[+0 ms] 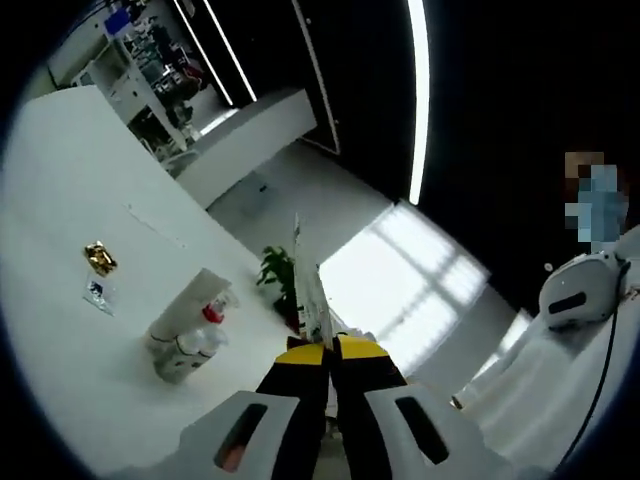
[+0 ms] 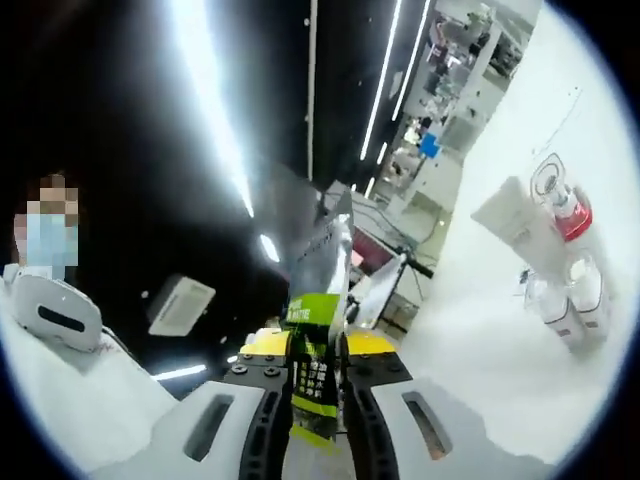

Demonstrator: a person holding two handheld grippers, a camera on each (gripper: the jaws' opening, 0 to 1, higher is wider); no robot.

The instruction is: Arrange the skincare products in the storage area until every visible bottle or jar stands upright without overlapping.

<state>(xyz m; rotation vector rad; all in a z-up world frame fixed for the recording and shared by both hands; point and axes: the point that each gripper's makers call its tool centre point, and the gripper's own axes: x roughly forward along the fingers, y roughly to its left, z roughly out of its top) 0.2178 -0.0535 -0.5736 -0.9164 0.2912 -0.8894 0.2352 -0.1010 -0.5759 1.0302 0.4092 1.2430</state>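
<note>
- Left tongs [image 1: 328, 352]: clamped on the edge of a thin flat sachet with green print [image 1: 310, 290], held up off the white table [image 1: 60, 230].
- Right tongs [image 2: 317, 352]: clamped on a silver-and-green foil sachet [image 2: 318, 300], also in the air.
- Left gripper view: white tube and clear red-capped bottles [image 1: 190, 330] clustered on the table; small gold-wrapped item [image 1: 99, 258] apart.
- Right gripper view: same cluster [image 2: 555, 260] at right.

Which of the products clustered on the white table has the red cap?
The small clear bottle with the red cap, next to the white tube; the two bottles nearer the camera are clear with no red showing.
</note>
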